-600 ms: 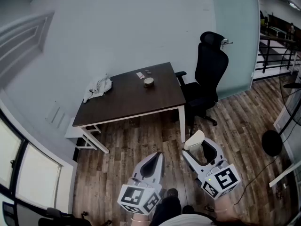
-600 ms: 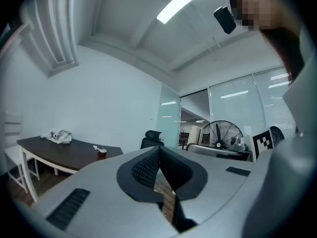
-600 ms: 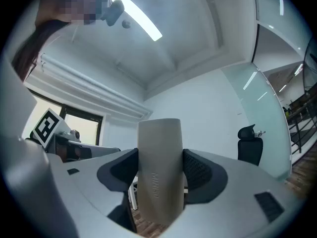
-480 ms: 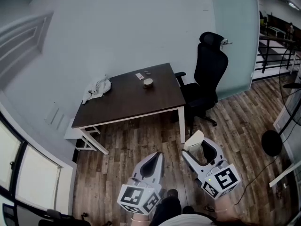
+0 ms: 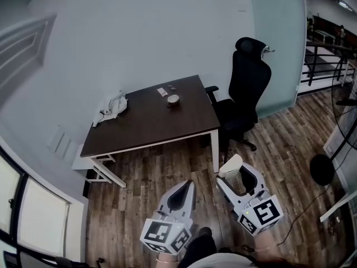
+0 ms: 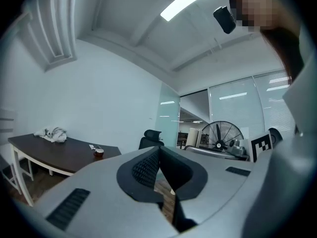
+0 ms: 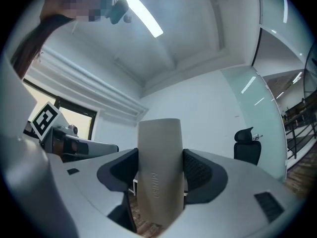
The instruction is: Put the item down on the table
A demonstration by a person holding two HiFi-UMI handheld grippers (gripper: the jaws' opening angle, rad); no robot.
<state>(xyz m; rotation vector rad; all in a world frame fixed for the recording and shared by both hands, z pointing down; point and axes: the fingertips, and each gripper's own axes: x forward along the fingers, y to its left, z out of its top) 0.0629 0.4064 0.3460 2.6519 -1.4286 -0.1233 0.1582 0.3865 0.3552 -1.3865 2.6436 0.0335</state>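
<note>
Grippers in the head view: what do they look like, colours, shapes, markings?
Both are light grey plastic shells tapering to two jaws: the left gripper and the right gripper. Each carries a white cube with black square markers at its rear, the left cube and the right cube. The gripper views show black ribbed pads lining the jaws.

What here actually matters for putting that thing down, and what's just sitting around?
Part of the job:
- beige container, held between the fingers of the right gripper
- dark table, where it is to go

Just lying about:
- white cloth, small cup and small flat item on the table
- black office chair
- fan
- left gripper, shut and empty
</note>
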